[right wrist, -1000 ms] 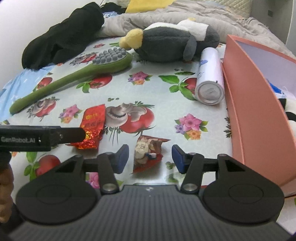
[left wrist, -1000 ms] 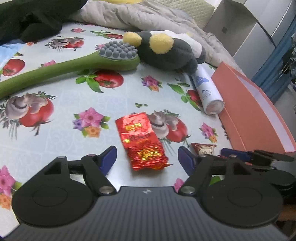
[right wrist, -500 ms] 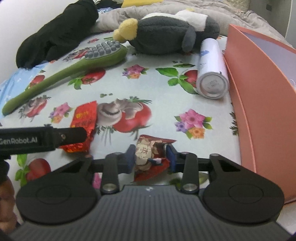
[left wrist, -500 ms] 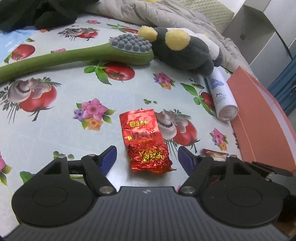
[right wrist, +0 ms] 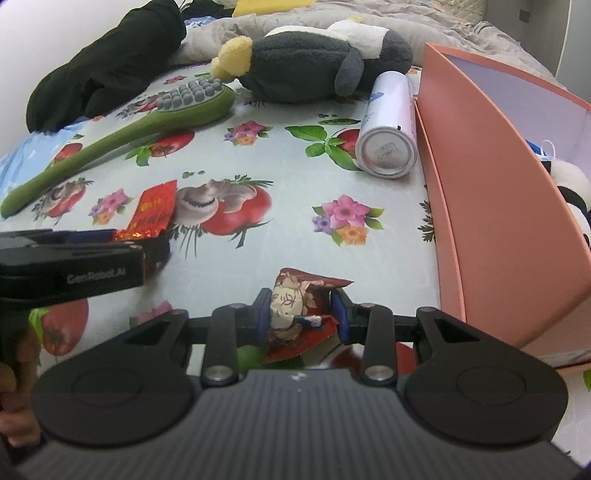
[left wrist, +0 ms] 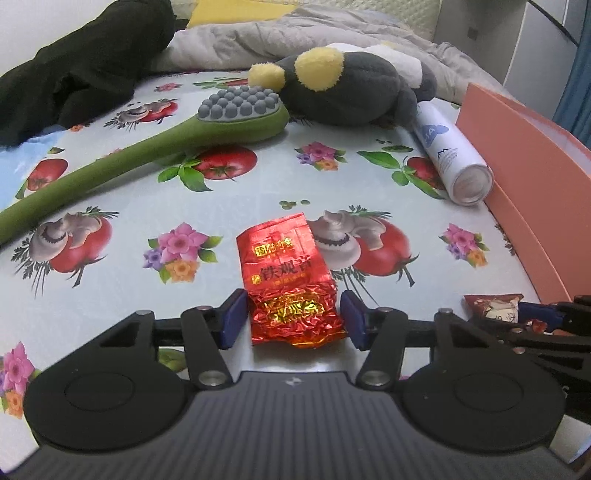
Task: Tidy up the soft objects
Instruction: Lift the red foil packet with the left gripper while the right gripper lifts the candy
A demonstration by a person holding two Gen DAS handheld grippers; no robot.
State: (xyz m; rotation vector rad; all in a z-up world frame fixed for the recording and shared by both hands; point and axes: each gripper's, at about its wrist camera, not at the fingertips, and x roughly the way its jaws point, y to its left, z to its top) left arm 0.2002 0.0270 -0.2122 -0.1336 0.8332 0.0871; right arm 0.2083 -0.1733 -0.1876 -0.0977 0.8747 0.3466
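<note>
A red foil tea packet (left wrist: 290,275) lies on the flowered cloth. My left gripper (left wrist: 293,317) straddles its near end, open, the pads close beside it with small gaps. The packet also shows in the right wrist view (right wrist: 153,210). My right gripper (right wrist: 301,314) is shut on a small red snack packet (right wrist: 295,306), seen from the left wrist view at the right (left wrist: 495,306). A grey and yellow plush penguin (left wrist: 347,88) lies at the back.
A green long-handled massage brush (left wrist: 147,147) lies at left. A white spray can (left wrist: 454,155) lies against the salmon box (right wrist: 498,206), which holds plush items. Black clothing (left wrist: 85,70) and a grey blanket (left wrist: 332,33) lie behind.
My left gripper moved forward and narrowed around the red tea packet. My right gripper closed on the snack packet half a second ago and still grips it.
</note>
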